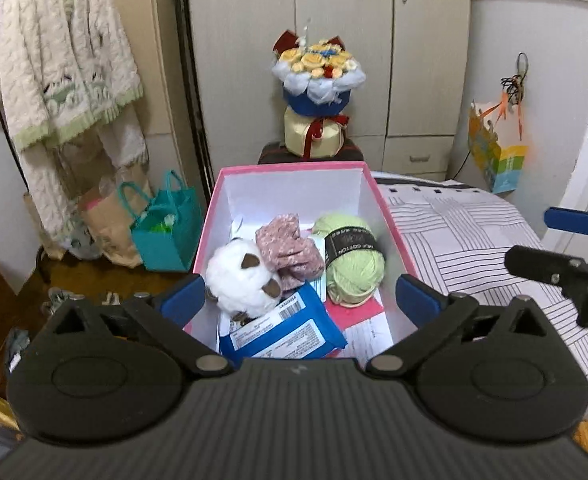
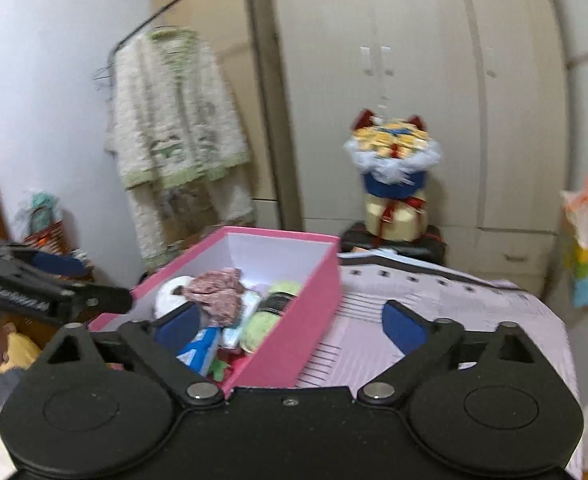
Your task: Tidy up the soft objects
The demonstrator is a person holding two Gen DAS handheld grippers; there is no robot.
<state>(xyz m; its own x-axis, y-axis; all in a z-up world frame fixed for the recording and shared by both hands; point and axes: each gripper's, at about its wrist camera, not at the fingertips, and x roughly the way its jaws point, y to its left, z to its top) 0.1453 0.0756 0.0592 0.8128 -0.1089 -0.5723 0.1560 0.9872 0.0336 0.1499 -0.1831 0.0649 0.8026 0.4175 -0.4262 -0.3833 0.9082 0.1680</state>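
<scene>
Pink box (image 1: pixel 290 172) on striped bedspread (image 1: pixel 474 240), holding white plush toy (image 1: pixel 240 276), pink knitted piece (image 1: pixel 288 250), green yarn ball (image 1: pixel 354 264) and blue packet (image 1: pixel 282 330); left gripper (image 1: pixel 300 296) above near rim, jaws spread, empty; right gripper (image 2: pixel 290 322) beside it, jaws spread, empty; bouquet (image 1: pixel 318 76) before wardrobe (image 1: pixel 374 20)

Both grippers are the same build, all matte black plastic. The left gripper (image 1: pixel 300 294) has a ribbed body, two big rounded housings with a circular disc moulded into each, and triangular cutouts near the top. Silver pivot pins hold the linkage arms, which end in blue pads (image 1: pixel 418 300). The right gripper (image 2: pixel 290 322) has a smoother centre plate with one small screw. The left one's side carries white lettering, too blurry to read.
</scene>
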